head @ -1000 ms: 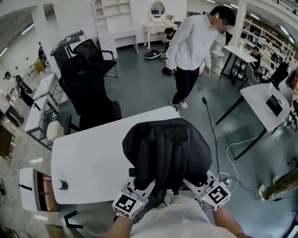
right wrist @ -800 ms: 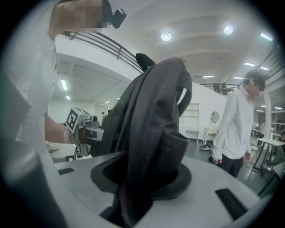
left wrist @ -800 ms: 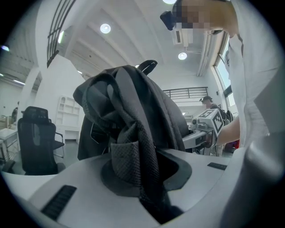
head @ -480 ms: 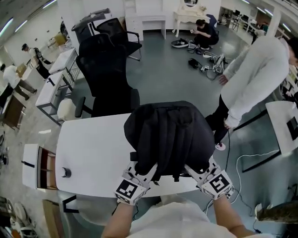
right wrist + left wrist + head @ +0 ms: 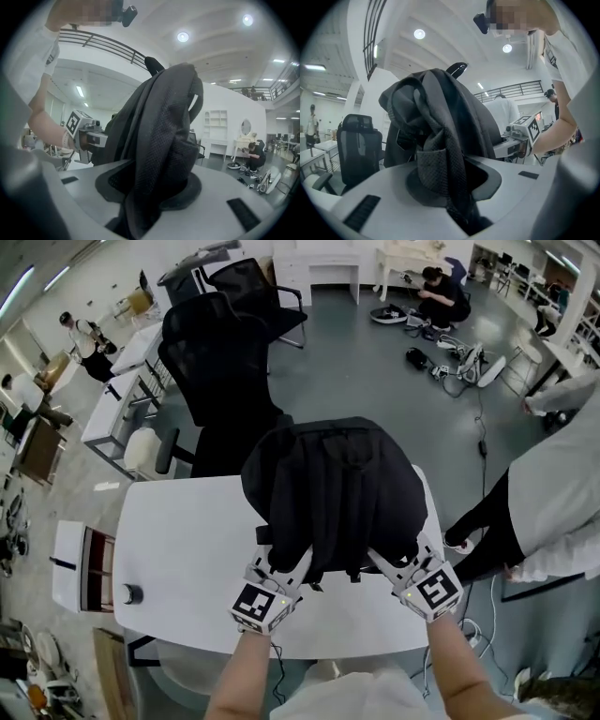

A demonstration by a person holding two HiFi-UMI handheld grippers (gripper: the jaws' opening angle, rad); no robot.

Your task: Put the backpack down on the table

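Half done at best: gripping backpack (image 5: 333,493) by its straps (image 5: 436,168), fingers (image 5: 384,201) of left gripper (image 5: 281,570) and right gripper (image 5: 394,563) clenched, over tabletop (image 5: 187,540) near edge; lowering and release pending.

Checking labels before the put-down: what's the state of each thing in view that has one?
backpack, gripped on both sides, held over the table
left gripper, shut on the backpack
right gripper, shut on the backpack
office chair, unoccupied

We bring the black backpack (image 5: 333,488) forward from the near edge of the white surface (image 5: 187,540) to above its middle; the left gripper (image 5: 286,566) and right gripper (image 5: 384,562) now hover over it too.
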